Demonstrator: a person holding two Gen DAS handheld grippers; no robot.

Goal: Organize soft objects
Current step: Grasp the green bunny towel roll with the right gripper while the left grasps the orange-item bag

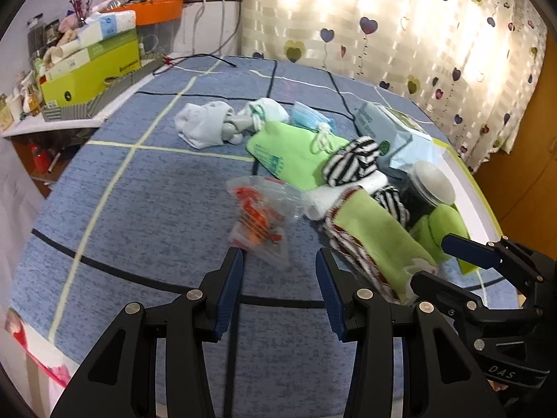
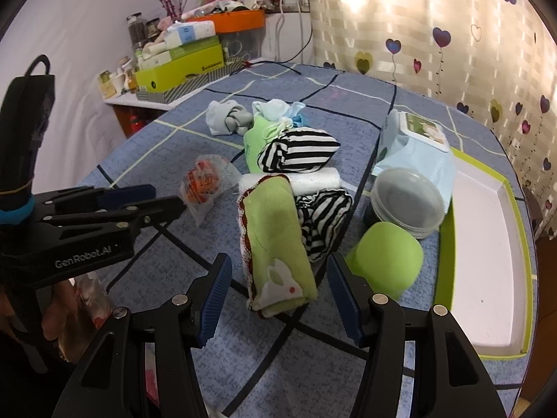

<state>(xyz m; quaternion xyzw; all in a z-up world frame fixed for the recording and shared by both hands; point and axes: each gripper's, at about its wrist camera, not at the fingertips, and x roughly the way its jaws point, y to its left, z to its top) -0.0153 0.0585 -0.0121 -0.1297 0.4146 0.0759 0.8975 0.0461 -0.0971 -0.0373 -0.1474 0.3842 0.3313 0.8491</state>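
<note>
- Clearly, the white tray lies right of the pile; carrying over the jar could topple it.
- Rolled green cloth sits before the right gripper, jaws wide, empty; it may unroll.
- Left gripper, likewise agape and empty, could snag the crinkly packet.

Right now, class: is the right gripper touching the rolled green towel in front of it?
Apart. In the right wrist view the right gripper stands open, and blue bedspread shows between each pad and the rolled green towel.
</note>
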